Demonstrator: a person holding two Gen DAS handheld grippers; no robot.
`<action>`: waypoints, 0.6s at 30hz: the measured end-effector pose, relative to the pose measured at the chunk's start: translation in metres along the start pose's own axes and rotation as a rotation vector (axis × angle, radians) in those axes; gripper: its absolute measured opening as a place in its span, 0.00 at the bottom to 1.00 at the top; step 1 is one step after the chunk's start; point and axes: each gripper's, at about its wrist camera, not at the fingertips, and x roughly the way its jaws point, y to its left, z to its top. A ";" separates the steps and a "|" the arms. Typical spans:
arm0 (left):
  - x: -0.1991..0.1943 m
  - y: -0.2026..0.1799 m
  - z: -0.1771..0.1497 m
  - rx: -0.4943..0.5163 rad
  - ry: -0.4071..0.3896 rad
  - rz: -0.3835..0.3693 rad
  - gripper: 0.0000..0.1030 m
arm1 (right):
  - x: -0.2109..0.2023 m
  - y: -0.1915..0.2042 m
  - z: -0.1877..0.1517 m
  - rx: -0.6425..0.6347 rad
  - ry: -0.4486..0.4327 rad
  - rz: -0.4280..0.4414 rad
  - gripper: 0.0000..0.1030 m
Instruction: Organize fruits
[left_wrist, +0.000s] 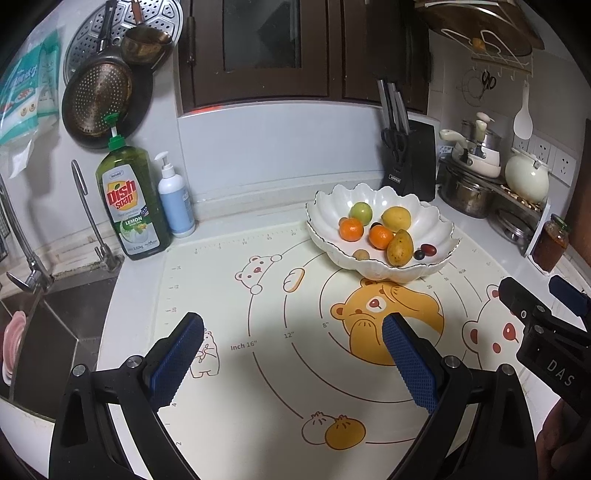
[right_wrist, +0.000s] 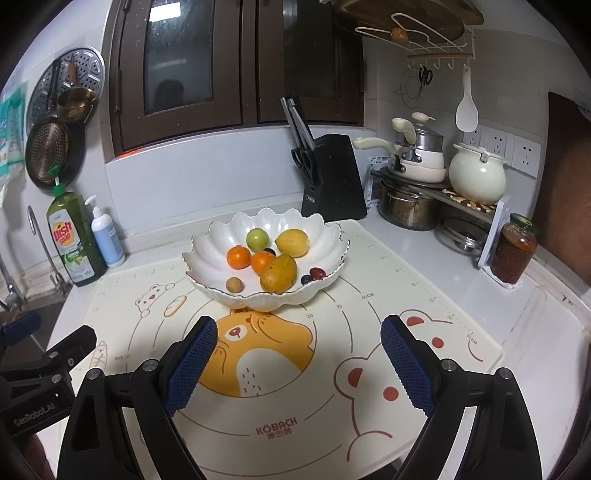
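Note:
A white scalloped bowl (left_wrist: 424, 218) (right_wrist: 221, 240) stands at the back of the bear-print mat (left_wrist: 258, 387) (right_wrist: 295, 406). It holds two oranges (left_wrist: 351, 229) (right_wrist: 238, 257), a green fruit (left_wrist: 361, 212) (right_wrist: 257, 238), a lemon (left_wrist: 396, 218) (right_wrist: 291, 242), a mango (left_wrist: 399, 248) (right_wrist: 278, 273), a small brown fruit (right_wrist: 234, 284) and small dark fruits (right_wrist: 316, 273). My left gripper (left_wrist: 291, 332) is open and empty above the mat, short of the bowl. My right gripper (right_wrist: 299, 332) is open and empty, also short of the bowl; it shows at the right edge of the left wrist view (left_wrist: 535, 295).
A dish soap bottle (left_wrist: 129, 199) and a pump bottle (left_wrist: 175, 199) stand by the sink (left_wrist: 55, 321) at left. A black knife block (right_wrist: 332, 177), stacked pots (right_wrist: 410, 192), a white jar (right_wrist: 476, 173) and a sauce jar (right_wrist: 513, 247) stand at back right.

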 end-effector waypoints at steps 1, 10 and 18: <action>-0.001 0.000 0.000 -0.001 -0.002 0.001 0.96 | -0.001 0.000 0.000 0.000 -0.002 0.000 0.88; -0.008 0.000 -0.003 -0.007 -0.002 -0.006 0.96 | -0.011 -0.002 -0.001 0.002 -0.007 0.005 0.88; -0.014 -0.002 -0.004 -0.001 0.003 -0.012 0.97 | -0.015 -0.002 -0.002 0.007 -0.004 0.015 0.88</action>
